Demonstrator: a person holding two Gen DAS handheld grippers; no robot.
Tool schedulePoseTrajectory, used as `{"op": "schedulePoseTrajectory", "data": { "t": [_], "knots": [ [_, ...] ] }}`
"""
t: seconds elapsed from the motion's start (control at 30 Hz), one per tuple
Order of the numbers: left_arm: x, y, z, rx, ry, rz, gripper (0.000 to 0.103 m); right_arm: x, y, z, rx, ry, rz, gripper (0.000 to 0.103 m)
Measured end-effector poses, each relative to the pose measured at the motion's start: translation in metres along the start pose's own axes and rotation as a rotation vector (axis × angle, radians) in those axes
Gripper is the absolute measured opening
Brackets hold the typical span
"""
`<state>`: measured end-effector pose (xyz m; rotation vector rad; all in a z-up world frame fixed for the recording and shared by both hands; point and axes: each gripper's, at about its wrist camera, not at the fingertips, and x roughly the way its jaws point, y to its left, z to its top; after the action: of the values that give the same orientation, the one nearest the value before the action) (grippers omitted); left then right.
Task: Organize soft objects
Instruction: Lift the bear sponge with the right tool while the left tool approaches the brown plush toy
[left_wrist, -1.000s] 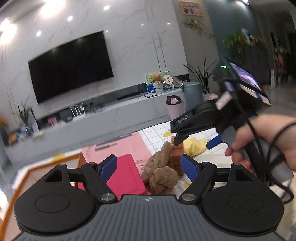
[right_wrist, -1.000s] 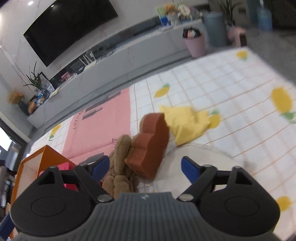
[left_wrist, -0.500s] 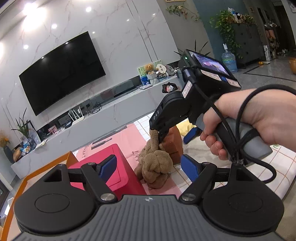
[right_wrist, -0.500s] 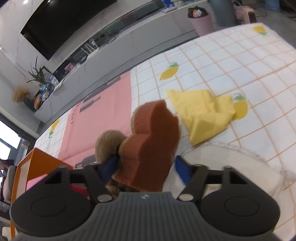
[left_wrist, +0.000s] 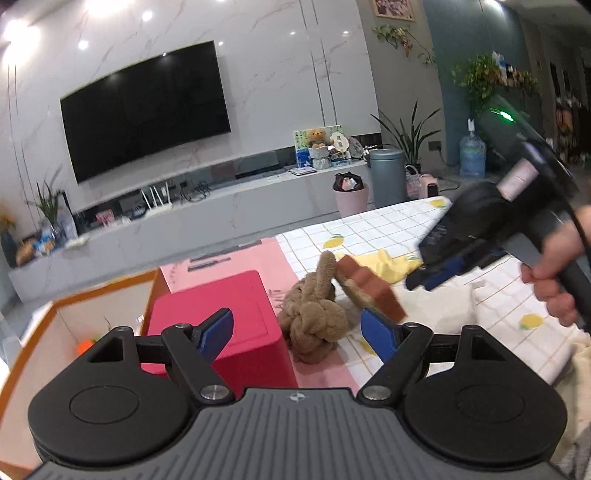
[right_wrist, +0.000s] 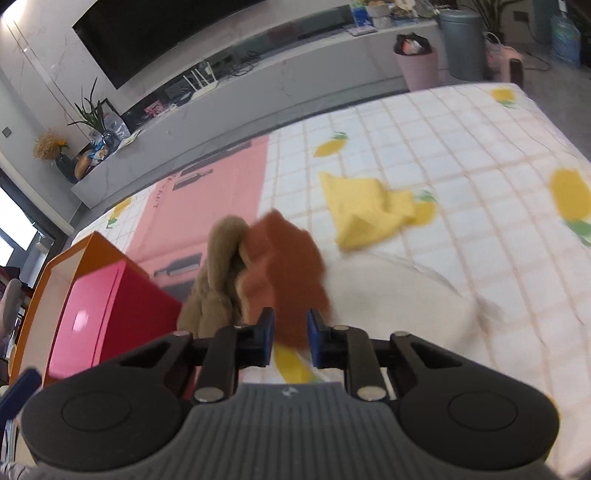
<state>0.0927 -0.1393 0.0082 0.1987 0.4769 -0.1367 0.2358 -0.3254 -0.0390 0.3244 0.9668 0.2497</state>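
Note:
A rust-brown sponge (right_wrist: 286, 273) leans against a knotted tan plush toy (right_wrist: 214, 288) on the checked lemon-print cloth. In the right wrist view my right gripper (right_wrist: 290, 338) has narrowed its jaws around the sponge's near edge. In the left wrist view the sponge (left_wrist: 371, 291) looks tipped over beside the plush (left_wrist: 314, 317), with the right gripper (left_wrist: 436, 277) a little apart from it, so the grip is unclear. My left gripper (left_wrist: 297, 332) is open and empty in front of the plush. A yellow cloth (right_wrist: 365, 210) lies farther back.
A red box (left_wrist: 221, 314) sits inside an orange-rimmed bin (left_wrist: 44, 332) at the left, next to the plush. A cream towel (right_wrist: 399, 295) lies under the right gripper. A pink mat (right_wrist: 210, 192) covers the cloth's left part. A TV wall and a low cabinet stand behind.
The right gripper's jaws have closed in from wide open onto the sponge's edge. The sponge has tipped from upright to slanted against the plush. In the left wrist view the right gripper has drawn back right.

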Motion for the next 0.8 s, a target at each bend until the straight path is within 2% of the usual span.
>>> {"op": "schedulePoseTrajectory", "data": {
  "t": [0.07,0.13,0.17,0.27,0.33,0.37,0.4,0.47,0.5,0.57,0.8],
  "knots": [
    [-0.003,0.005,-0.001,-0.028,0.002,-0.014,0.092,-0.01,-0.013,-0.006,0.028,-0.02,-0.021,0.026],
    [-0.004,0.01,0.0,-0.057,0.007,-0.019,0.092,-0.014,-0.024,-0.009,0.082,-0.054,-0.029,0.058],
    [-0.005,0.012,0.0,-0.069,0.008,-0.023,0.092,-0.016,-0.025,-0.008,0.086,-0.073,-0.028,0.062],
    [-0.004,0.018,0.001,-0.093,0.006,-0.032,0.092,-0.012,-0.003,-0.007,-0.04,-0.118,-0.034,0.063],
    [-0.004,0.021,-0.001,-0.098,0.002,-0.027,0.092,0.0,0.021,-0.012,-0.172,-0.122,-0.011,0.07],
    [-0.003,0.023,-0.001,-0.099,0.002,-0.023,0.092,0.018,0.047,-0.022,-0.328,-0.095,-0.039,0.072],
    [-0.003,0.026,-0.002,-0.103,0.0,-0.018,0.092,0.018,0.047,-0.022,-0.328,-0.095,-0.039,0.073],
    [-0.001,0.031,-0.004,-0.114,0.005,-0.014,0.092,0.036,0.068,-0.035,-0.49,-0.076,-0.115,0.076],
    [0.001,0.035,-0.004,-0.126,0.01,-0.017,0.092,0.051,0.083,-0.048,-0.627,-0.074,-0.184,0.079],
    [0.003,0.043,-0.005,-0.163,0.017,-0.029,0.092,0.057,0.087,-0.052,-0.67,-0.078,-0.209,0.084],
    [0.01,0.064,-0.009,-0.263,0.05,-0.076,0.092,0.097,0.098,-0.061,-0.797,-0.125,-0.376,0.085]
  ]
}}
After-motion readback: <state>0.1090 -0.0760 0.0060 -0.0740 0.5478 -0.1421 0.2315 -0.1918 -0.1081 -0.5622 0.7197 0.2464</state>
